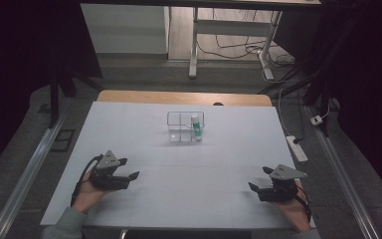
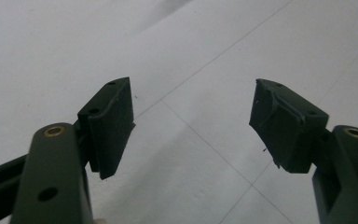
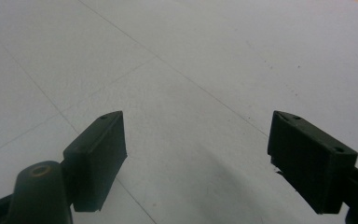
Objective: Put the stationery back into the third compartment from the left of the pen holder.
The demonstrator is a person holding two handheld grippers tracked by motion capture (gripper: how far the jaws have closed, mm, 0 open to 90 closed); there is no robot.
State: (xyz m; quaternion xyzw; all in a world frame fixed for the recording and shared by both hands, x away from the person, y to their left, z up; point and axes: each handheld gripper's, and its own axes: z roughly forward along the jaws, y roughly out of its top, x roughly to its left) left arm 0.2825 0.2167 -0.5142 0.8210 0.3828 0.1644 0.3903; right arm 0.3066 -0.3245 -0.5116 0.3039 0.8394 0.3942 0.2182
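On the near edge of the white bench (image 1: 129, 134), both claws rest low, well apart from each other and from the work. The left claw (image 1: 129, 169) stands wide with nothing between its pads, as the left gripper view confirms (image 2: 191, 126). The right claw (image 1: 259, 179) is equally wide and empty, seen also from its own camera (image 3: 196, 158).

Farther back, near the bench's middle, sits a clear box (image 1: 185, 127) split into compartments. A glue stick (image 1: 196, 127), white with a green band, stands upright in its right side; which compartment exactly is hard to tell from this far.

The step in hand looks like a reach toward that box, most likely for the stick. To do it well, I judge the right claw better placed, since the stick sits on that side. It should come in from above, jaws kept wide and straddling the stick's cap, then close gently above the box's rim. The box looks light, so a sideways nudge could slide or tip it; the left claw could steady its wall. Lift straight up to clear the dividers.

Count: two claws, one box, one glue stick, one bench.
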